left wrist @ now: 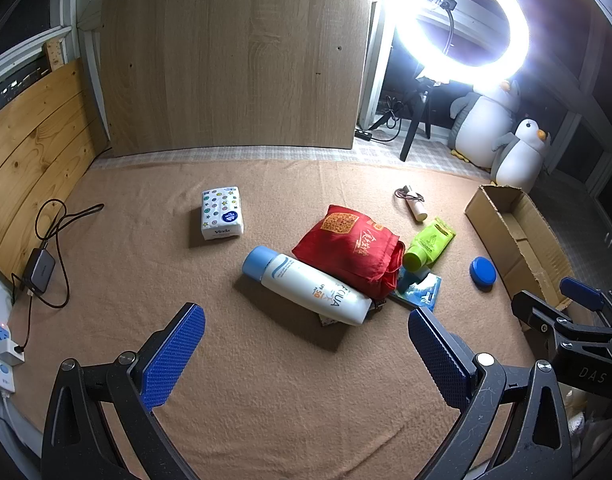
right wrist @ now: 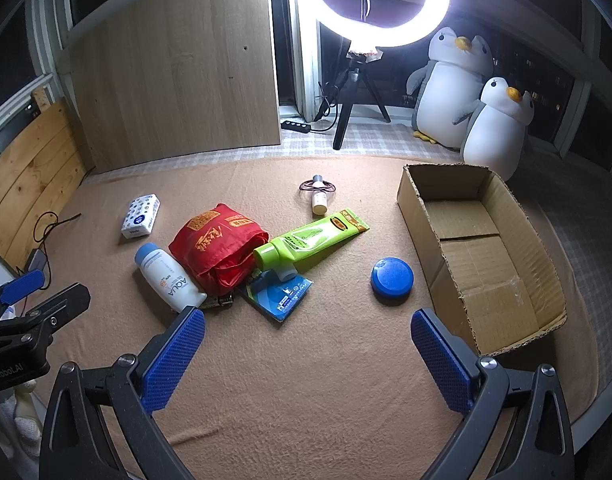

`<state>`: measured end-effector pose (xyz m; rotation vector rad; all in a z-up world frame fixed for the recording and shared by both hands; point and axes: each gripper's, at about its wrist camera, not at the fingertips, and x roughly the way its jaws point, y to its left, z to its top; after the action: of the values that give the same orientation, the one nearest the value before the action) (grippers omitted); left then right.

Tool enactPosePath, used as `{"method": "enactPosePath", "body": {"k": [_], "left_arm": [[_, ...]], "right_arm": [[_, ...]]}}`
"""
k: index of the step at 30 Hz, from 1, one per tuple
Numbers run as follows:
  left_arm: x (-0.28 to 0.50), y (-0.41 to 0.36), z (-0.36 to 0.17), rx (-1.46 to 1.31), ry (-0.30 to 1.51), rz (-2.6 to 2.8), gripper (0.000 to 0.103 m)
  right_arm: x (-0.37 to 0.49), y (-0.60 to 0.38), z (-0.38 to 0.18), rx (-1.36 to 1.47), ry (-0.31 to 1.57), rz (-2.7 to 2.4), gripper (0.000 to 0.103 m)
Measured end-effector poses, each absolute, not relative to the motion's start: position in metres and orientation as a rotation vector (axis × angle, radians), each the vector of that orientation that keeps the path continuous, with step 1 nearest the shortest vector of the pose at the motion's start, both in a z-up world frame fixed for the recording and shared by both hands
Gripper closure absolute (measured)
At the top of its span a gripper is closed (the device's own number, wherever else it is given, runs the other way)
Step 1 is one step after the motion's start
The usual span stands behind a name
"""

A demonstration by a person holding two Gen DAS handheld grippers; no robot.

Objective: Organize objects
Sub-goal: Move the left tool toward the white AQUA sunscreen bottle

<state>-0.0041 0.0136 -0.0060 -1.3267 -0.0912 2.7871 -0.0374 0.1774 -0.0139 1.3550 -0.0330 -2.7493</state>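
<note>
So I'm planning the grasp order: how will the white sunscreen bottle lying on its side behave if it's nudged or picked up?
The sunscreen bottle is round-bodied and lies flat on the blanket, so a sideways nudge would probably roll it, though the red bag beside it may block that way. Its body looks rigid and smooth, so it could slip in a loose pinch.

Bare blanket point(right wrist: 306, 380) lies before the clutter; cardboard box point(right wrist: 485, 256) walls off the right.
</note>
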Motion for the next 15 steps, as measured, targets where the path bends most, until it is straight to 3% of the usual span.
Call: {"method": "enactPosePath", "body": {"k": [15], "left_arm": [[-0.0099,0.0151,-0.0076,-1.329,-0.087,2.785,0.000]], "right_arm": [[-0.0389,0.1801,-0.0182,1.369,-0.043,-2.744,0.001]]}}
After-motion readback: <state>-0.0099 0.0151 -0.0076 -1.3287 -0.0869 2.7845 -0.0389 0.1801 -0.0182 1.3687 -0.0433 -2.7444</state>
